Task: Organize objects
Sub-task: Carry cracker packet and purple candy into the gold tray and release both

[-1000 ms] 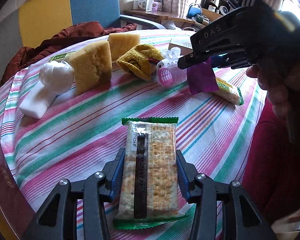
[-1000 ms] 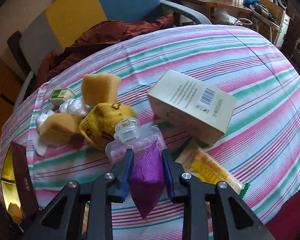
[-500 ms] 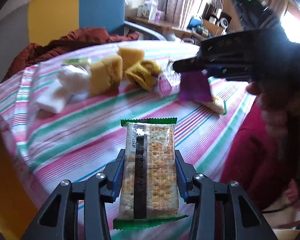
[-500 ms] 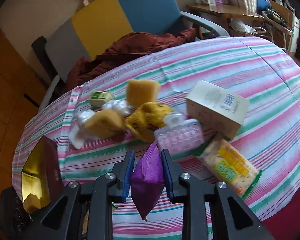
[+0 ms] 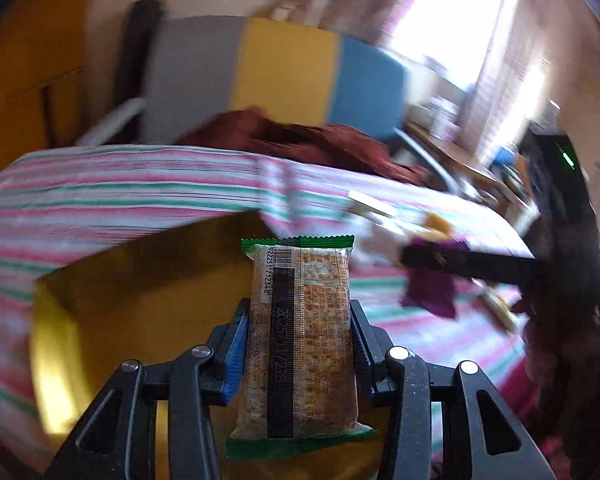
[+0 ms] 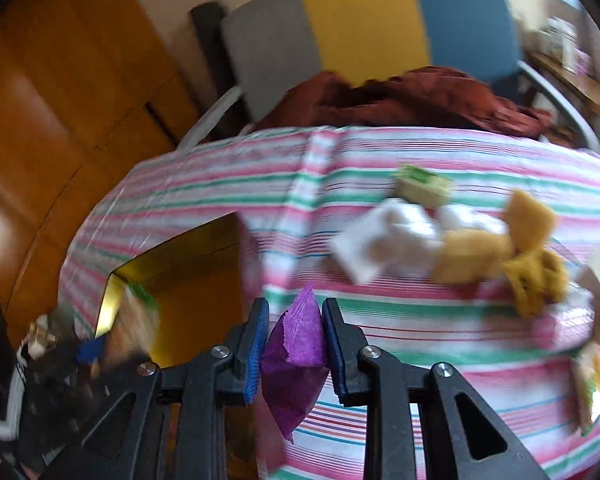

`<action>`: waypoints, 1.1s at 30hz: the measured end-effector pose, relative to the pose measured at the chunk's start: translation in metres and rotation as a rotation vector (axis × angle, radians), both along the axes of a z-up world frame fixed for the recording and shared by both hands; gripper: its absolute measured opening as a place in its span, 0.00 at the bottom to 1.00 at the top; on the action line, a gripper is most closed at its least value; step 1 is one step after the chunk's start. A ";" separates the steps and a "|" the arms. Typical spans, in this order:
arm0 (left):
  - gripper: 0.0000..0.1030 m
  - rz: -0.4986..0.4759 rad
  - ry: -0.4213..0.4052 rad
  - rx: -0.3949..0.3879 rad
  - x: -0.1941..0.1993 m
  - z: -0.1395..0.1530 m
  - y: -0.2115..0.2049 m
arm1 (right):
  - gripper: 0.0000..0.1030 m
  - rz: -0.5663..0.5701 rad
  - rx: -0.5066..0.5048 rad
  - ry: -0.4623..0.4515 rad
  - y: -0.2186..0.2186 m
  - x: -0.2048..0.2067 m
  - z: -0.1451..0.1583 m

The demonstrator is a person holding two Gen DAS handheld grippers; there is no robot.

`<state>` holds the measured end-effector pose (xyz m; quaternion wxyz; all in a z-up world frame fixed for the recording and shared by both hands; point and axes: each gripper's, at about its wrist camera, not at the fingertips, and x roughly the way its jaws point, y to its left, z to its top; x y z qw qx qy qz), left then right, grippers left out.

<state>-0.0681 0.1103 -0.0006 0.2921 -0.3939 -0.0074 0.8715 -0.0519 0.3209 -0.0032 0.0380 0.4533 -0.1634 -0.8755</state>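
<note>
A round table (image 6: 380, 200) under a pink-and-green striped cloth stands before a grey, yellow and blue chair (image 6: 364, 24); a gold-lined box (image 6: 196, 276) sits at nine o'clock. The left gripper (image 5: 298, 344) is clamped on an upright green-edged cracker packet (image 5: 300, 340) above the box. The right gripper (image 6: 294, 340) is clamped on a crinkled purple sachet (image 6: 296, 344).

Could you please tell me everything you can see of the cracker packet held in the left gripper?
The cracker packet is a long, flat pack of clear film with green crimped, zigzag-cut ends, showing pale brown crackers inside. Orange print, a black stripe and a barcode with digits run along its face. It is held lengthwise, pointing away from the camera, clamped on both long sides by the blue pads of the left gripper. It hangs above an open box with a gold interior on the striped tablecloth. Nothing else touches it.
</note>
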 end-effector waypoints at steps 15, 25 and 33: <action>0.76 0.410 -0.017 -0.114 -0.046 -0.031 -0.122 | 0.51 0.132 0.054 -0.044 -0.085 -0.059 -0.023; 0.82 0.370 0.017 -0.084 -0.007 -0.020 -0.114 | 0.70 0.139 0.108 -0.026 -0.093 -0.023 -0.027; 0.85 0.345 0.066 -0.102 0.013 -0.006 -0.099 | 0.84 0.161 0.189 0.043 -0.111 0.004 -0.024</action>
